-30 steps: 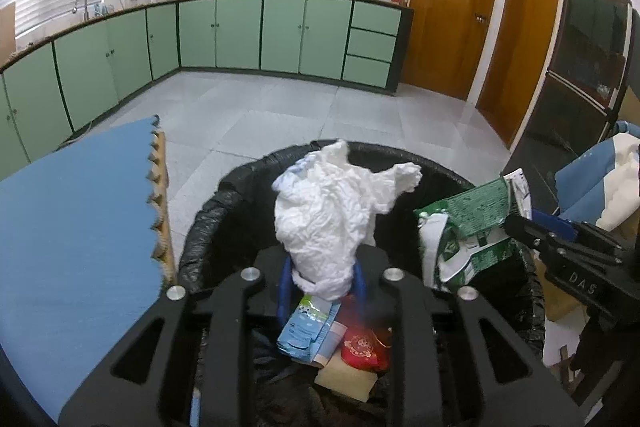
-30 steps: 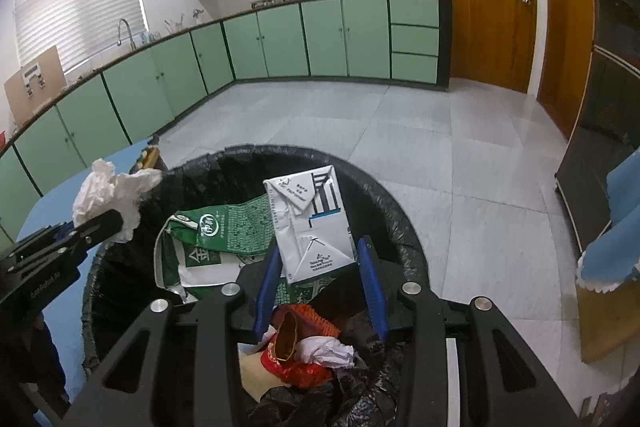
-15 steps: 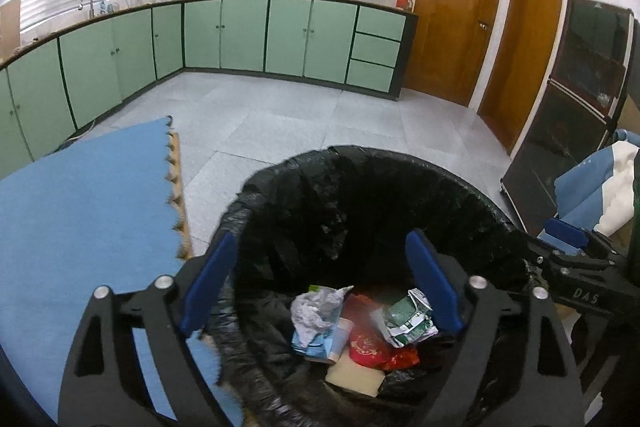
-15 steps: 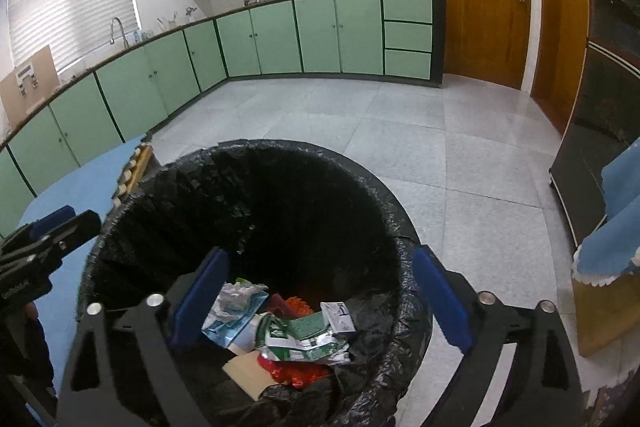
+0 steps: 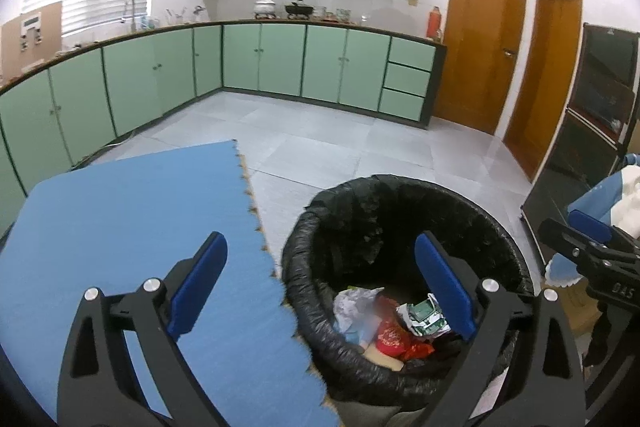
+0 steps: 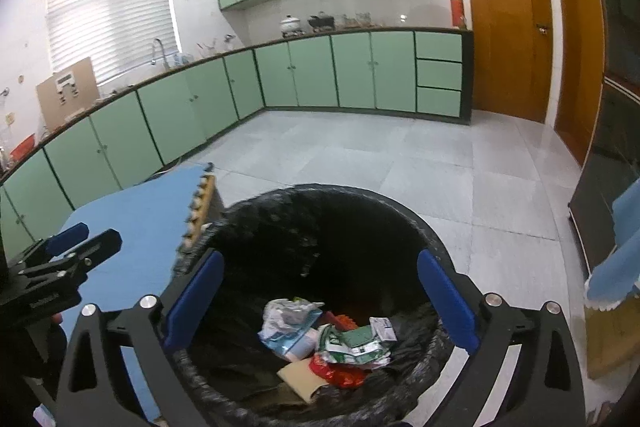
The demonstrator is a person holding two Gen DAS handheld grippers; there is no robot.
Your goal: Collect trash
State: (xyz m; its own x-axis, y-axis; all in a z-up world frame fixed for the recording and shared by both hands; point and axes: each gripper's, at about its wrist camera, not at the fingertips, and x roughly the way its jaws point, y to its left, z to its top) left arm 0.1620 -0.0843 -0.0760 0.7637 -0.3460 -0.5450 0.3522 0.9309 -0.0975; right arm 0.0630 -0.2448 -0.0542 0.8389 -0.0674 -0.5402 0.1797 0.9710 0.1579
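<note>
A bin lined with a black bag [image 5: 400, 195] [image 6: 320, 193] stands on the tiled floor. Inside it lie a crumpled white tissue [image 5: 354, 301] [image 6: 288, 315], a flattened green-and-white carton [image 5: 424, 317] [image 6: 352, 345] and a red wrapper [image 5: 390, 337] [image 6: 336, 371]. My left gripper [image 5: 320, 243] hovers over the bin's left rim, jaws opening wide, nothing between them. My right gripper [image 6: 320, 259] hangs above the bin's mouth, jaws also opening and empty. Each view catches the other gripper at its edge: the right gripper [image 5: 588, 239] and the left gripper [image 6: 76, 243].
A blue foam mat [image 5: 120, 227] [image 6: 140, 219] on a low board touches the bin's left side. Green cabinets [image 5: 280, 59] line the far walls. Wooden doors [image 5: 484, 39] and a dark glass cabinet [image 5: 600, 115] stand on the right, with blue cloth [image 6: 624, 267] nearby.
Both grippers went from shut to wide open. The tissue left the left one and the carton left the right one; both now lie in the bin. Both grippers rose and drew back.
</note>
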